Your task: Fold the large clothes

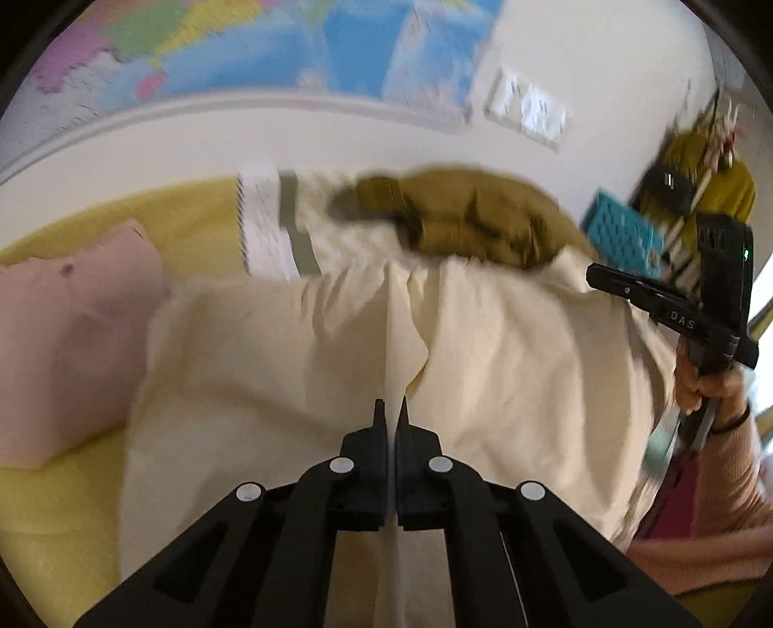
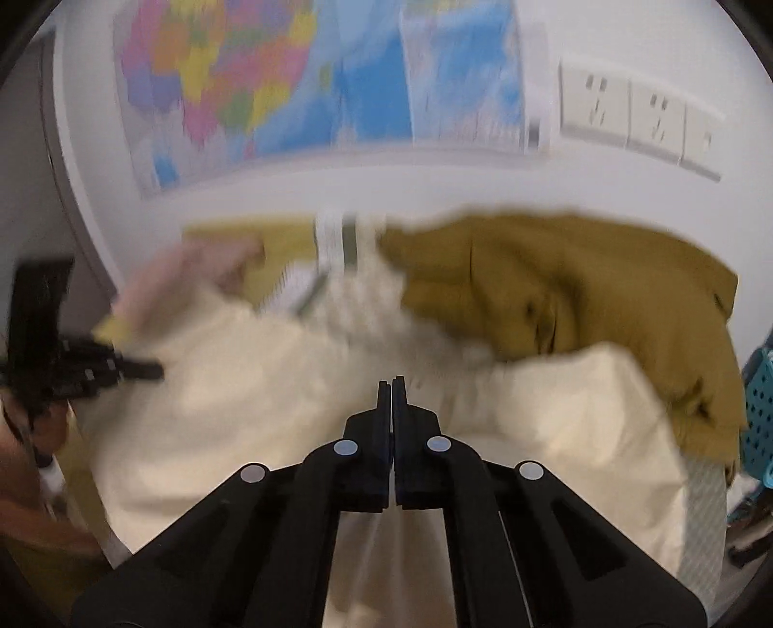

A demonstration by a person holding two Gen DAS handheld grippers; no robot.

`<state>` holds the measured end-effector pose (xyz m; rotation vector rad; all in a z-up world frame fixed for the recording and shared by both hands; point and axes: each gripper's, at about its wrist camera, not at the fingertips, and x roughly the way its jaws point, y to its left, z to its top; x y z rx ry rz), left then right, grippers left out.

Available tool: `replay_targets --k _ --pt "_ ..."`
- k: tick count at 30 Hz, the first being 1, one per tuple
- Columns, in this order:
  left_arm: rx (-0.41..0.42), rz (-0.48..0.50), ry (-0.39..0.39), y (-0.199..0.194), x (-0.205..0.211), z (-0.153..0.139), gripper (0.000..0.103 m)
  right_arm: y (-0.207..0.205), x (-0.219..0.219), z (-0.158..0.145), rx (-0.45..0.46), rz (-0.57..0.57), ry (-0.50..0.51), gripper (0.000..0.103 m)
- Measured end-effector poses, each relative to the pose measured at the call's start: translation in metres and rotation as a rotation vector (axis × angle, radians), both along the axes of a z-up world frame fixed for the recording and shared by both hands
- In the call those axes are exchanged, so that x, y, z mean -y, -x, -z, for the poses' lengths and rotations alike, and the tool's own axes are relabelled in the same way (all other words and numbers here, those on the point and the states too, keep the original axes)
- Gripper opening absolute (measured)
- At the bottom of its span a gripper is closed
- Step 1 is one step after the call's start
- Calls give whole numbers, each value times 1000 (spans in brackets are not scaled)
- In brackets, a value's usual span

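A large cream garment [image 1: 270,362] lies spread over a yellow surface [image 1: 58,507]. My left gripper [image 1: 392,410] is shut on a raised fold of it, and the cloth runs up between the jaws. My right gripper [image 2: 391,384] is shut too, with the cream garment [image 2: 579,410] bunched under its jaws and apparently pinched. From the left wrist, the right gripper [image 1: 592,278] sits at the cloth's far right edge, held by a hand [image 1: 710,386]. In the blurred right wrist view, the left gripper [image 2: 157,371] is over the cloth's left side.
A mustard garment [image 1: 473,217] lies crumpled behind the cream one. A folded pink garment [image 1: 63,338] sits at the left, and a white and grey folded item [image 1: 263,217] beyond it. A blue perforated basket [image 1: 618,236] stands at the right. A map [image 1: 290,43] and sockets [image 2: 642,116] are on the wall.
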<state>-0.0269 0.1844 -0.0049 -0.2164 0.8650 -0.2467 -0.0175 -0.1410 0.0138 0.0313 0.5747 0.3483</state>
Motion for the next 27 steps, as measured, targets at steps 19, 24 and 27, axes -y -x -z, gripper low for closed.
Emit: replay_targets --k 19,24,27 --pt "-116 -59 24 -10 -13 42 5 -24 -8 51 -213 -75 69 4" --pt "-83 -115 29 -7 -18 31 4 -27 -16 17 -62 -46 48 2" --pt "-115 -129 32 -10 -21 40 8 -44 -23 30 -85 -44 92 3"
